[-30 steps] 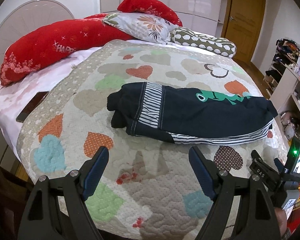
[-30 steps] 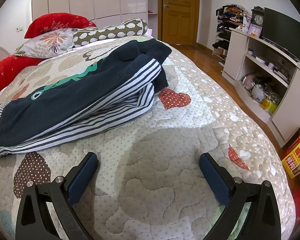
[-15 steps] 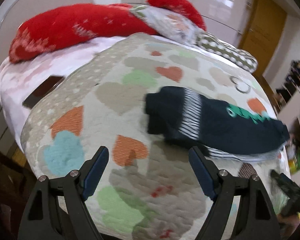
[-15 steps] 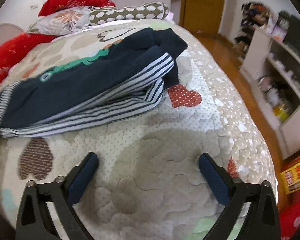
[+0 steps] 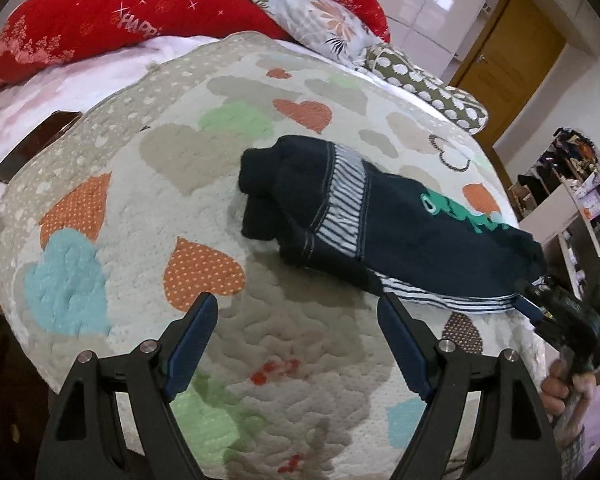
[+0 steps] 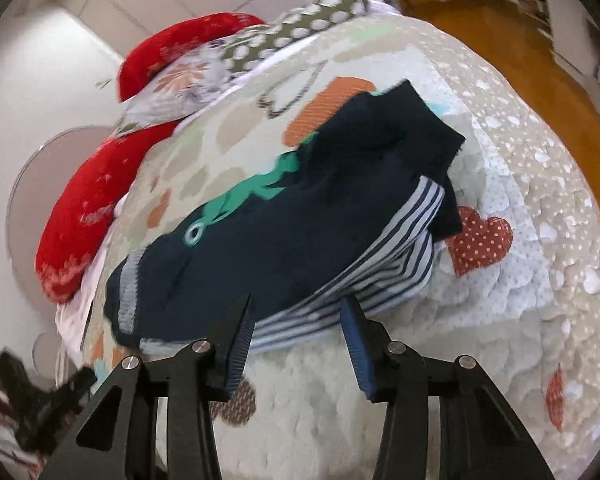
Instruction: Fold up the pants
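Dark navy pants (image 5: 380, 224) with striped trim and a green print lie bunched lengthwise on the heart-patterned quilt (image 5: 148, 184). My left gripper (image 5: 296, 336) is open and empty, held just short of the pants' near edge. In the right wrist view the same pants (image 6: 284, 224) fill the middle. My right gripper (image 6: 298, 340) is partly closed, its jaws standing either side of the striped hem without pinching it. The right gripper also shows in the left wrist view (image 5: 560, 312) at the pants' right end.
Red pillows (image 5: 112, 16), a floral pillow (image 5: 320, 20) and a dotted bolster (image 5: 428, 88) lie at the head of the bed. A dark phone (image 5: 36, 144) lies on the pink sheet at left. A wooden door (image 5: 508, 52) and shelves (image 5: 572, 200) stand to the right.
My right gripper has moved in to the striped hem and narrowed its jaws. My left gripper has swung back toward the pants and stays open.
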Tool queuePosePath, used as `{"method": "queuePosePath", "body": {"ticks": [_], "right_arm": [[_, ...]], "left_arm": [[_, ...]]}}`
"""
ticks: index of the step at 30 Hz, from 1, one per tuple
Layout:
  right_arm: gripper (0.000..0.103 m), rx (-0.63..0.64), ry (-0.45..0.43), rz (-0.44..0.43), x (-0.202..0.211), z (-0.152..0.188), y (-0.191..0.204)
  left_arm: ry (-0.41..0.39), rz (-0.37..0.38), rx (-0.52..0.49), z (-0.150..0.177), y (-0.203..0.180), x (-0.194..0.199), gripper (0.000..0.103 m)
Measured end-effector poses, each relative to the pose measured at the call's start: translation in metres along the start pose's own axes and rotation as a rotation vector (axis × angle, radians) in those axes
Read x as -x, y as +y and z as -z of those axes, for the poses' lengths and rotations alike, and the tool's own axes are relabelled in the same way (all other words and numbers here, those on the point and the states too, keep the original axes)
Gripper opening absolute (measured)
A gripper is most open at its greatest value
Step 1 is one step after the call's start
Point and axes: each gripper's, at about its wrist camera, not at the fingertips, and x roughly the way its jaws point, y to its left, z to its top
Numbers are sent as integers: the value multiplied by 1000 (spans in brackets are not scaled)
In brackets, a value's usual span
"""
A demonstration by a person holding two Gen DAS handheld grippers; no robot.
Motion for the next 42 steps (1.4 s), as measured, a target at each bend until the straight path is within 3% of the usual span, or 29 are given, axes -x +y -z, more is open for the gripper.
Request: {"method": "queuePosePath", "body": {"ticks": [7, 9, 10, 13, 22, 30, 34, 42], "right_arm": [[47, -114, 26, 24, -28, -20, -7], [12, -115, 26, 22, -30, -22, -5], [6, -113, 26, -2, -28, -22, -3], [6, -70, -37, -60, -9, -27, 14], [6, -89, -62, -207, 13, -41, 28], [6, -90, -82, -224, 27, -49, 29], [6, -78, -83, -233, 33, -48, 30], [6, 4, -86, -230, 47, -42, 36]], "left_arm": [[16, 70, 28, -4, -4, -3, 81], [29, 84, 24, -5, -9, -4, 81], [31, 87, 13, -5, -14, -5, 81], [47, 115, -15, -5, -28, -10, 81], [198, 349, 9, 0, -78, -44, 81], [320, 450, 101, -2, -109, -78, 81], [299, 407, 120, -18, -108, -97, 81], [202, 299, 266, -69, -42, -102, 79]]}}
